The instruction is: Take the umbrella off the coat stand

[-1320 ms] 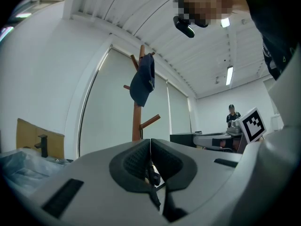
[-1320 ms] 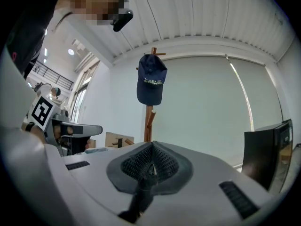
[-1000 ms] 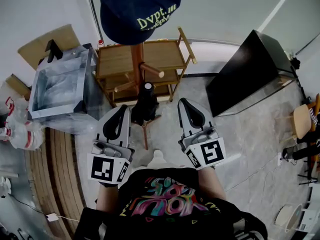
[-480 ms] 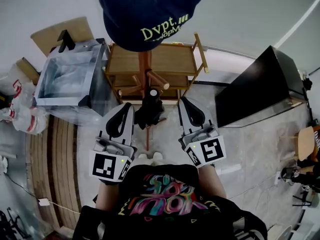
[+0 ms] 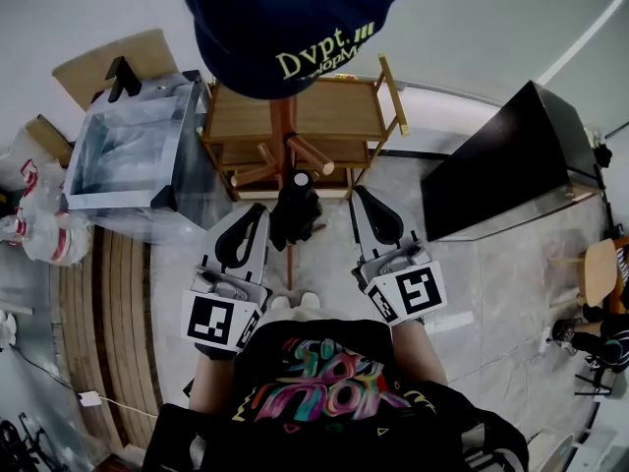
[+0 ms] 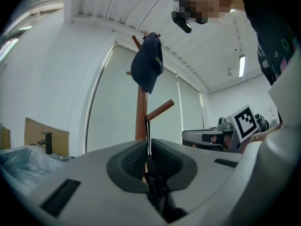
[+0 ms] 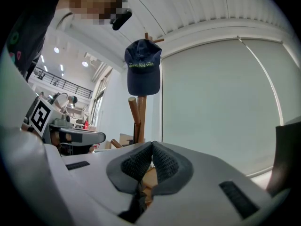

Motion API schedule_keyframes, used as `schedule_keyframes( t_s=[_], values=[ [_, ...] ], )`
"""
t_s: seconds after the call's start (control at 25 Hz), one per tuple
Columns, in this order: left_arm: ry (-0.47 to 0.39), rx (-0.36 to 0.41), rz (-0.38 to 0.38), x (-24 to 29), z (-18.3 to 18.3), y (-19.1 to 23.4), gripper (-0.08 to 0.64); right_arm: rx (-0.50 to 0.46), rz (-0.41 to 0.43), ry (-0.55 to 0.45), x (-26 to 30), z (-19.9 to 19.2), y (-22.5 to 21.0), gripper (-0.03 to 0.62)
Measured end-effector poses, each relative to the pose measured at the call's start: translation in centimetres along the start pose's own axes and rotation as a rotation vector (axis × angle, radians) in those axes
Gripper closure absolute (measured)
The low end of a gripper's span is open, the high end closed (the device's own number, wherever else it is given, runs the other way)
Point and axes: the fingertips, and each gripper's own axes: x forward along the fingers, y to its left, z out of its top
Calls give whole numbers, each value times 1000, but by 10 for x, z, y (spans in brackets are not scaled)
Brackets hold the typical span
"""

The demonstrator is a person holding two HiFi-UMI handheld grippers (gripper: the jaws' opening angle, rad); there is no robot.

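A black folded umbrella (image 5: 294, 211) hangs from a peg of the wooden coat stand (image 5: 284, 131), which also carries a navy cap (image 5: 280, 23) on top. In the head view my left gripper (image 5: 255, 210) is just left of the umbrella and my right gripper (image 5: 363, 194) is to its right, both apart from it. Both are shut with nothing between the pads. The left gripper view shows the stand's pole (image 6: 140, 117), the cap (image 6: 147, 62) and a thin black strap (image 6: 147, 133) hanging from a peg beyond the shut left gripper (image 6: 146, 144). The right gripper (image 7: 152, 146) faces the cap (image 7: 143, 72).
A wooden shelf rack (image 5: 339, 116) stands right behind the coat stand. A clear plastic bin (image 5: 128, 155) and bags (image 5: 29, 229) sit to the left. A black panel (image 5: 501, 160) leans at the right, with a chair (image 5: 600, 268) further right.
Both grippers have moved a little forward toward the coat stand, which now sits closer in the head view. Both stayed shut.
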Motion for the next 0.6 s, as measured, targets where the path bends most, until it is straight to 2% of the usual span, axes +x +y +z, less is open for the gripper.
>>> schedule_keyframes(
  t_s=[0.2, 0.32, 0.6],
  values=[
    [9, -20, -19, 1, -9, 0, 528, 31, 15, -15, -2, 0, -1, 568],
    [16, -45, -57, 2, -15, -2, 453, 48, 43, -17, -1, -3, -1, 525],
    [33, -77, -150, 7, -32, -8, 372, 120, 125, -20, 1, -12, 0, 443]
  ],
)
